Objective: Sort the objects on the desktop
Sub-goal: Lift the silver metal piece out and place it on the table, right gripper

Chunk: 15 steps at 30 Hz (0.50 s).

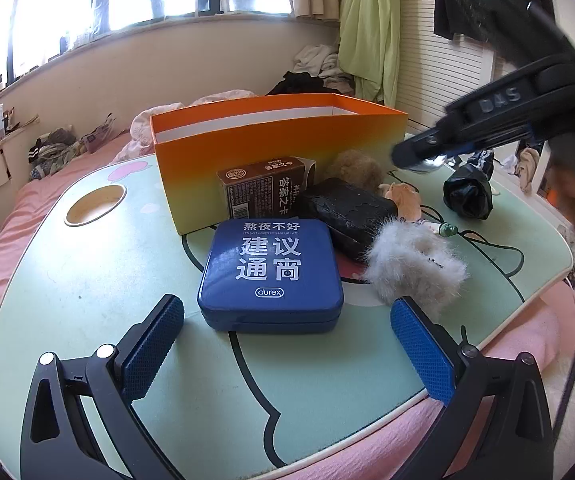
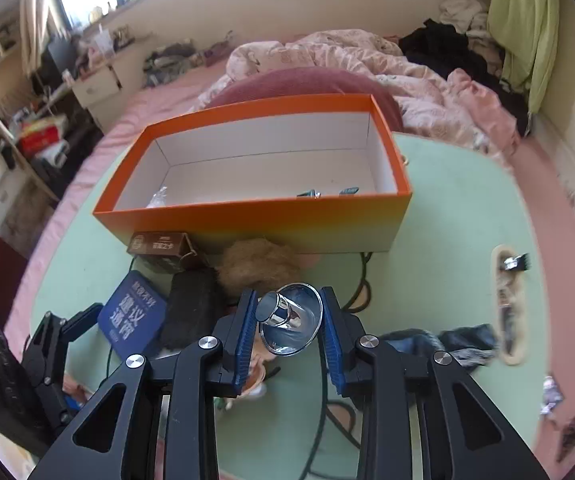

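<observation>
Right gripper (image 2: 287, 316) pinching shiny metal funnel (image 2: 290, 318) by its wide rim – pads pressing both sides so it isn't slipping. Holding it up above green table (image 2: 447, 240), just in front of orange box (image 2: 255, 220), likely going to drop it in; box is sitting open. Left gripper (image 1: 287, 344) spread wide, holding nothing – waiting near blue tin (image 1: 271, 272), maybe its next pick.

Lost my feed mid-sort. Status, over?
Right claw shut on shiny metal funnel, short of orange box. Left claw open, empty, before blue tin. Path to box clear.
</observation>
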Each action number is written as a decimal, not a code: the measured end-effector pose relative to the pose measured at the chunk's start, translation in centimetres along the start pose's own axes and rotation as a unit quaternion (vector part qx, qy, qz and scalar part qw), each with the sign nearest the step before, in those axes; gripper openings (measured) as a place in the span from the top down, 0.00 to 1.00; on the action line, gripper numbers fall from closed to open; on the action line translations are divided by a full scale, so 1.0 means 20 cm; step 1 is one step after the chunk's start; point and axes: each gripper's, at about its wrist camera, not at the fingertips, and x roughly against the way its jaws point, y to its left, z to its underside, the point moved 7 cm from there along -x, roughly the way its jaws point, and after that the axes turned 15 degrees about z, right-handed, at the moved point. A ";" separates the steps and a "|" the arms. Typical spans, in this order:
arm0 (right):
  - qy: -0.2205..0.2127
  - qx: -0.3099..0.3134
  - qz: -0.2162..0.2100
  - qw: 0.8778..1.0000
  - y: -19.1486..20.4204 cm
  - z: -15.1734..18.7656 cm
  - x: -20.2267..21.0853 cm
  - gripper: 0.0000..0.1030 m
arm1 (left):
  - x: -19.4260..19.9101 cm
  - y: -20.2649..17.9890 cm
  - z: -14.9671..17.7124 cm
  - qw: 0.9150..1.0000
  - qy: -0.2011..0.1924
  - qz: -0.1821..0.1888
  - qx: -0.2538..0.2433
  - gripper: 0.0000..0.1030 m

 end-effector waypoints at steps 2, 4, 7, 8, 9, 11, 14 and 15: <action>-0.038 -0.040 0.000 0.998 -0.06 -0.02 0.02 0.44 | 0.00 0.00 0.00 1.000 0.000 0.001 0.000 0.00; -0.070 -0.055 0.000 0.996 -0.10 0.03 0.09 0.35 | 0.00 0.00 0.00 1.000 0.000 0.002 -0.001 0.00; -0.091 -0.034 0.021 0.995 -0.10 0.22 0.17 0.35 | 0.00 0.00 0.00 1.000 0.000 0.003 -0.001 0.00; -0.092 -0.025 0.027 0.995 -0.10 0.28 0.18 0.33 | 0.00 0.00 0.00 1.000 0.000 0.003 -0.001 0.00; -0.090 -0.008 0.039 0.995 -0.09 0.37 0.18 0.32 | 0.00 0.00 0.00 1.000 0.000 0.003 -0.002 0.00; -0.091 0.013 0.066 0.994 -0.08 0.51 0.16 0.32 | 0.00 0.00 0.00 1.000 0.001 0.003 -0.002 0.00; -0.129 0.007 0.101 0.986 -0.08 0.56 0.12 0.08 | -0.01 0.01 0.00 1.000 0.003 0.002 -0.003 0.00; -0.129 0.010 0.090 0.988 -0.06 0.55 0.10 0.02 | -0.01 0.01 0.00 1.000 0.004 0.001 -0.003 0.00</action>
